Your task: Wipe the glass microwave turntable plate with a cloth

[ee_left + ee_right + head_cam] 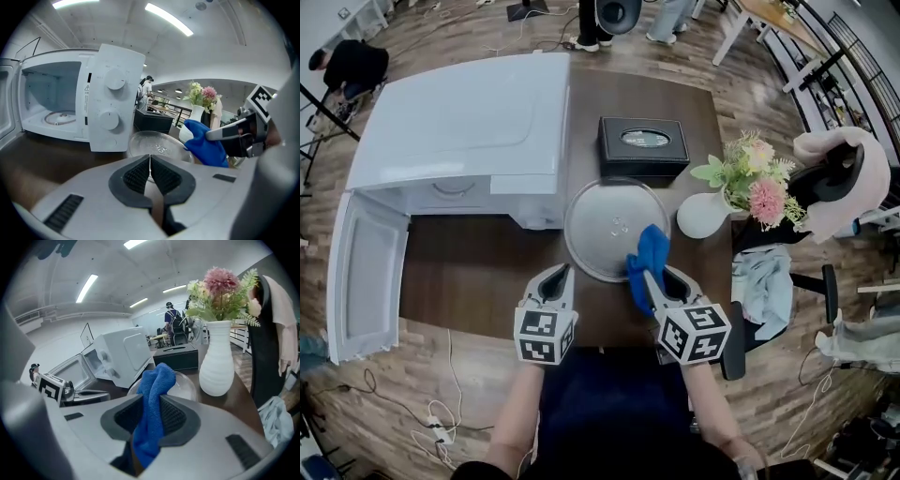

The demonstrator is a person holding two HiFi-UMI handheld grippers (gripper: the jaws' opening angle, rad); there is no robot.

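The round glass turntable plate (609,223) lies flat on the dark table in front of the microwave; it also shows in the left gripper view (154,144) and behind the cloth in the right gripper view (185,386). My right gripper (654,278) is shut on a blue cloth (649,255), which hangs over the plate's near right edge. The cloth (151,411) stands up between the jaws in the right gripper view. My left gripper (557,277) is shut on nothing, just short of the plate's near left edge (150,169).
A white microwave (459,141) with its door (361,272) swung open stands at the left. A black box (643,144) sits behind the plate. A white vase of flowers (709,212) stands right of the plate. A chair with clothes (769,281) is at the table's right.
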